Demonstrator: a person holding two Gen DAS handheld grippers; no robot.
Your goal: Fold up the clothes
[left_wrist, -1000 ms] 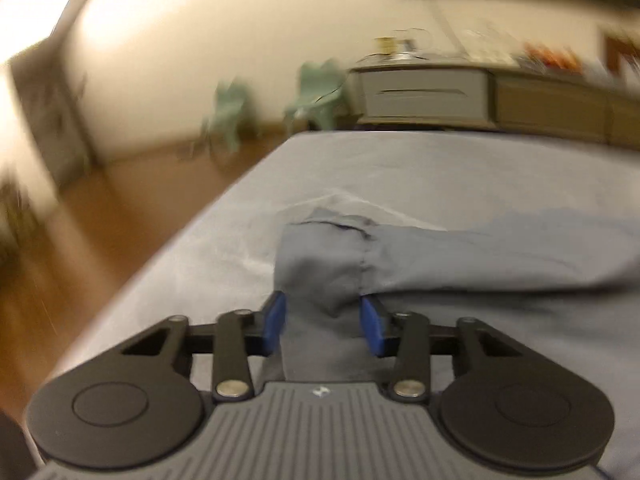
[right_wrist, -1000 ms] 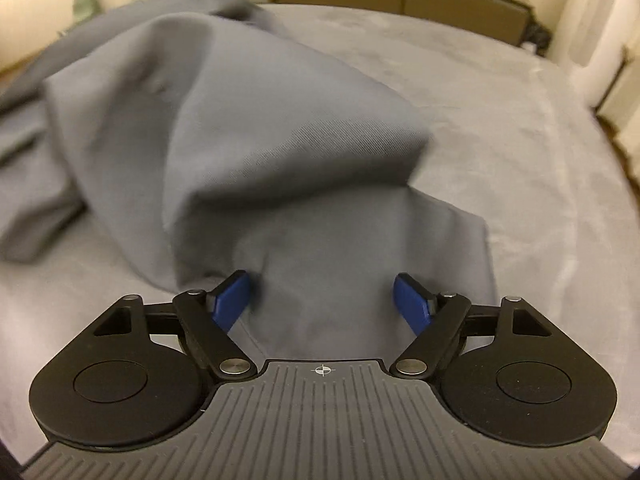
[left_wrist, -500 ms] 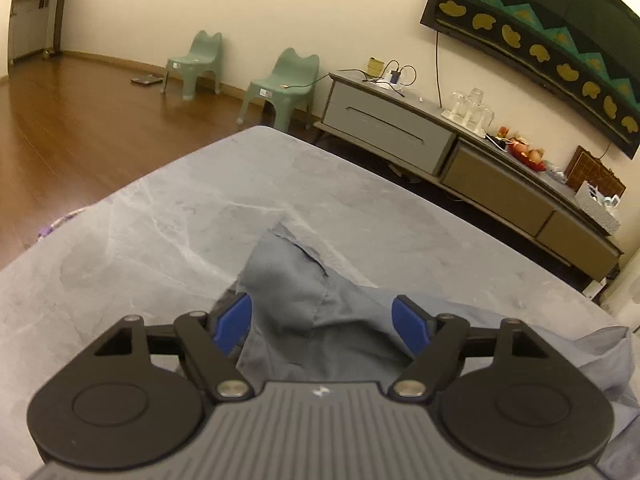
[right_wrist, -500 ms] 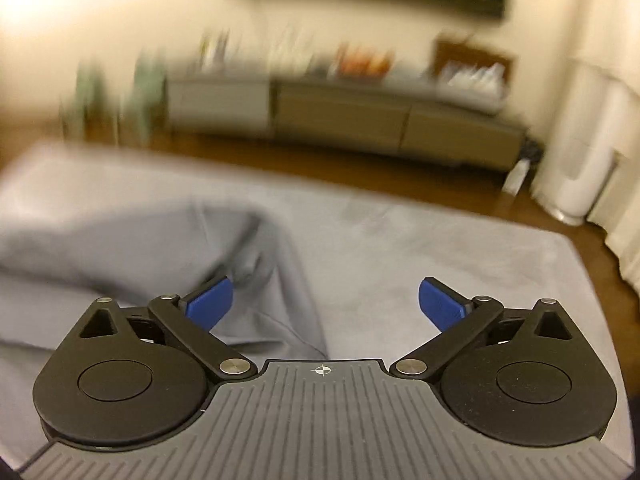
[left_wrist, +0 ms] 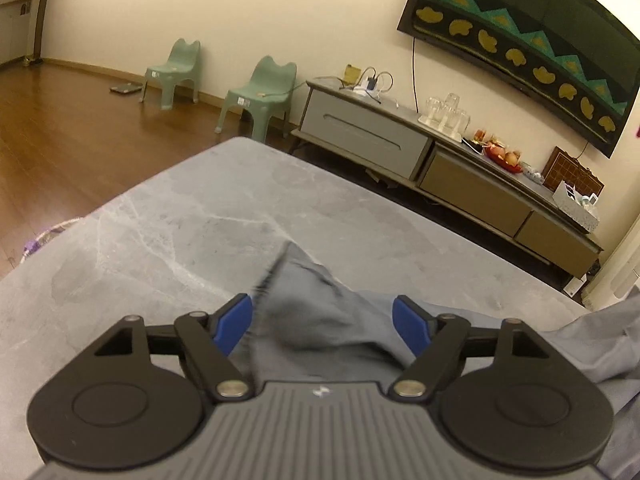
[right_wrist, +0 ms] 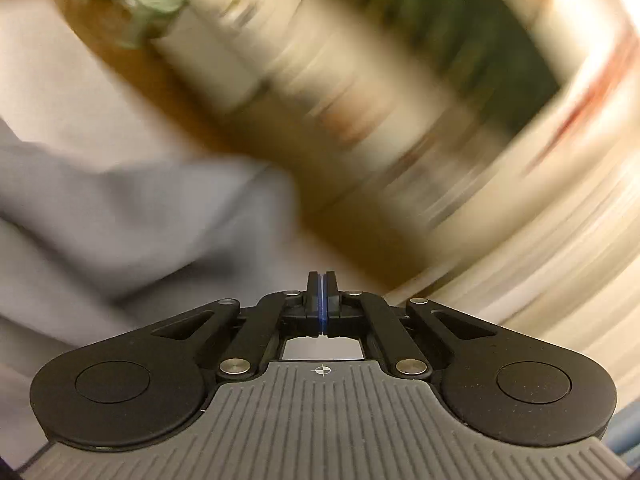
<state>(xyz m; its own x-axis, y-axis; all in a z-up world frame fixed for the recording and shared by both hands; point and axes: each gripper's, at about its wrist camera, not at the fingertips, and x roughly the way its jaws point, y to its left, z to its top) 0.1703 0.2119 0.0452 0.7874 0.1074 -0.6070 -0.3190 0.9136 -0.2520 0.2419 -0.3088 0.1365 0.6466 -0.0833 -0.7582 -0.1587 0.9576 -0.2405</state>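
A grey garment point(left_wrist: 320, 312) lies crumpled on the grey marbled table point(left_wrist: 168, 240), one blurred corner poking up. My left gripper point(left_wrist: 322, 325) stands open just above it, its blue pads point(left_wrist: 236, 322) on either side of the cloth without pinching it. The garment runs off to the right point(left_wrist: 592, 344). The right wrist view is heavily motion-blurred. In it my right gripper point(right_wrist: 322, 300) is shut, blue pads pressed together with nothing seen between them. The garment point(right_wrist: 140, 220) shows as a pale grey mass to its left.
Beyond the table's far edge stands a long low cabinet point(left_wrist: 440, 164) with glasses and fruit on top. Two green plastic chairs point(left_wrist: 260, 96) sit by the wall on the wooden floor point(left_wrist: 60, 128). A dark wall hanging point(left_wrist: 520, 20) is above the cabinet.
My left gripper opened wide off the cloth and tilted up. My right gripper went from wide open to shut and is swinging fast, away from the garment.
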